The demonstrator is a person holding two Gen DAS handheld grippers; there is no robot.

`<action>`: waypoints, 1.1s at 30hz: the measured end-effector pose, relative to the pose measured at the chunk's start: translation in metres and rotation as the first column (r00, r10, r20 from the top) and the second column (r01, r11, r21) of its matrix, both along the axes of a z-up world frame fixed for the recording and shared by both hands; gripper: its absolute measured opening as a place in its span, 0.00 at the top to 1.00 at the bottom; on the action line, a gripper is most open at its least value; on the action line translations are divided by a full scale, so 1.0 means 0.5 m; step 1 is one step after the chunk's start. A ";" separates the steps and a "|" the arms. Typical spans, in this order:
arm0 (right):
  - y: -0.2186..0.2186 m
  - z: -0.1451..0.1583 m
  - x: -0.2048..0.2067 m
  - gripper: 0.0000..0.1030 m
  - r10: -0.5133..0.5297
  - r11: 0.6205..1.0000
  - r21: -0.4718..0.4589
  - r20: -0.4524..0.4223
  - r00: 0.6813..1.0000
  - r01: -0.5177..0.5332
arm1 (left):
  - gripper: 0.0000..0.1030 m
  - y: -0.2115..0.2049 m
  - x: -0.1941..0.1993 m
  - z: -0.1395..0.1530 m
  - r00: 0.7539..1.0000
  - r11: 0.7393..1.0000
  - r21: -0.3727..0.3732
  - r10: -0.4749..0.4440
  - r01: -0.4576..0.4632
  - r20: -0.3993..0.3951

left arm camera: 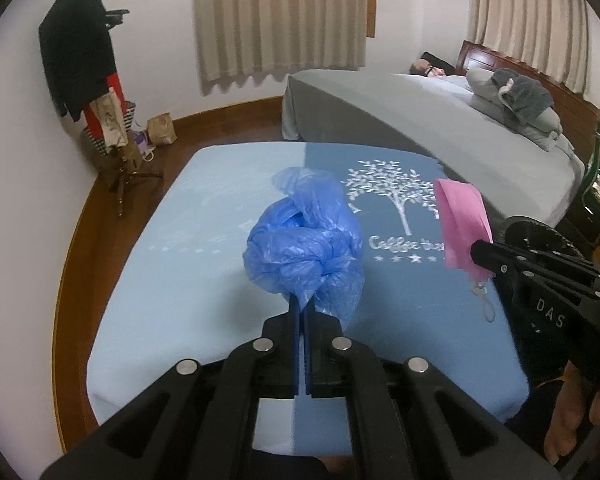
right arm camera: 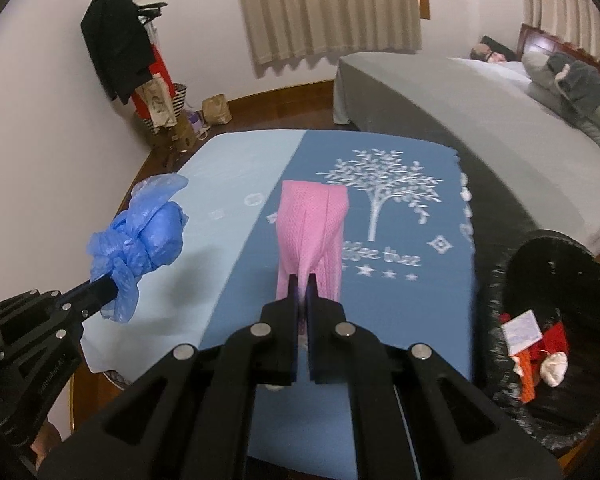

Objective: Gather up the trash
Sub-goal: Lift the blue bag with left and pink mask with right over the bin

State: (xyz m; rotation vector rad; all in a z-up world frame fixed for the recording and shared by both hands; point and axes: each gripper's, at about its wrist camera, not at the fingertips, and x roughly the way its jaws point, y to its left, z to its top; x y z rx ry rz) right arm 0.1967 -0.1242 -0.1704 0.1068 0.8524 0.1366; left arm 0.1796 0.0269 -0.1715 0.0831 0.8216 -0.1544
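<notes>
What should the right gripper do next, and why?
Probably swing right over the bin: the right gripper is shut on the pink mask, lifted above the table, and the bin stands open at its right.

Both grippers are matte black, built of angular linkage arms with triangular cut-outs. On the left gripper [left arm camera: 301,312] four round silver pivot pins sit in a row behind the fingers [left arm camera: 295,322], which carry blue ribbed pads on their inner faces. The right gripper [right arm camera: 302,292] matches it: four silver pins behind, black fingers [right arm camera: 291,300], dark blue pads. Seen from the left camera, the right gripper's side bears small silver screws and white letters "DAS". Behind and below that body, bare skin of the right hand [left arm camera: 580,412] shows.
</notes>
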 end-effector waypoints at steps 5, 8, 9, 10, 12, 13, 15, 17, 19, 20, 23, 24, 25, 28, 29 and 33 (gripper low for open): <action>-0.073 0.016 -0.023 0.97 -0.038 0.999 0.000 0.002 0.999 0.038 | 0.98 -0.065 -0.007 0.012 0.999 0.999 -0.003 -0.033 0.033 0.000; -0.119 0.025 -0.038 0.97 -0.065 0.998 -0.003 0.007 0.998 0.065 | 0.98 -0.117 -0.010 0.016 0.998 0.998 -0.008 -0.070 0.070 -0.005; -0.128 0.027 -0.043 0.97 -0.071 0.997 -0.009 0.010 0.997 0.071 | 0.98 -0.132 -0.012 0.016 0.997 0.997 -0.010 -0.082 0.082 -0.007; -0.146 0.030 -0.050 0.97 -0.082 0.997 -0.016 0.014 0.997 0.082 | 0.98 -0.151 -0.014 0.016 0.996 0.996 -0.009 -0.094 0.094 -0.007; -0.177 0.033 -0.061 0.97 -0.100 0.995 -0.029 0.019 0.995 0.101 | 0.98 -0.186 -0.017 0.018 0.993 0.993 -0.011 -0.120 0.120 -0.008; -0.196 0.034 -0.069 0.97 -0.113 0.993 -0.035 0.021 0.993 0.113 | 0.98 -0.201 -0.017 0.019 0.991 0.991 -0.010 -0.130 0.130 -0.008; -0.228 0.035 -0.080 0.97 -0.134 0.990 -0.043 0.022 0.991 0.135 | 0.98 -0.240 -0.016 0.019 0.987 0.987 -0.010 -0.159 0.159 -0.011; -0.270 0.035 -0.093 0.97 -0.163 0.985 -0.051 0.023 0.986 0.164 | 0.98 -0.274 -0.018 0.017 0.984 0.984 -0.009 -0.180 0.180 -0.013; -0.310 0.035 -0.105 0.97 -0.190 0.980 -0.059 0.023 0.982 0.191 | 0.98 -0.310 -0.019 0.014 0.979 0.979 -0.012 -0.205 0.205 -0.018; -0.326 0.033 -0.112 0.97 -0.201 0.977 -0.063 0.024 0.979 0.202 | 0.98 -0.326 -0.017 0.014 0.976 0.976 -0.015 -0.217 0.217 -0.021; -0.378 0.030 -0.127 0.97 -0.236 0.969 -0.074 0.021 0.972 0.237 | 0.98 -0.378 -0.022 0.010 0.968 0.968 -0.014 -0.249 0.249 -0.025; -0.395 0.028 -0.132 0.97 -0.249 0.965 -0.079 0.021 0.968 0.250 | 0.98 -0.398 -0.023 0.007 0.964 0.964 -0.014 -0.264 0.264 -0.029; -0.408 0.026 -0.137 0.97 -0.257 0.963 -0.082 0.021 0.966 0.258 | 0.98 -0.412 -0.026 0.005 0.961 0.962 -0.014 -0.274 0.273 -0.030; -0.458 0.017 -0.153 0.97 -0.291 0.952 -0.090 0.018 0.957 0.291 | 0.98 -0.469 -0.038 -0.005 0.950 0.951 -0.012 -0.310 0.310 -0.038; -0.472 0.014 -0.157 0.97 -0.300 0.950 -0.089 0.016 0.954 0.300 | 0.98 -0.492 -0.038 -0.010 0.945 0.946 -0.012 -0.325 0.325 -0.044; -0.536 -0.006 -0.170 0.97 -0.339 0.938 -0.083 0.000 0.941 0.338 | 0.98 -0.554 -0.038 -0.027 0.933 0.935 -0.007 -0.354 0.354 -0.063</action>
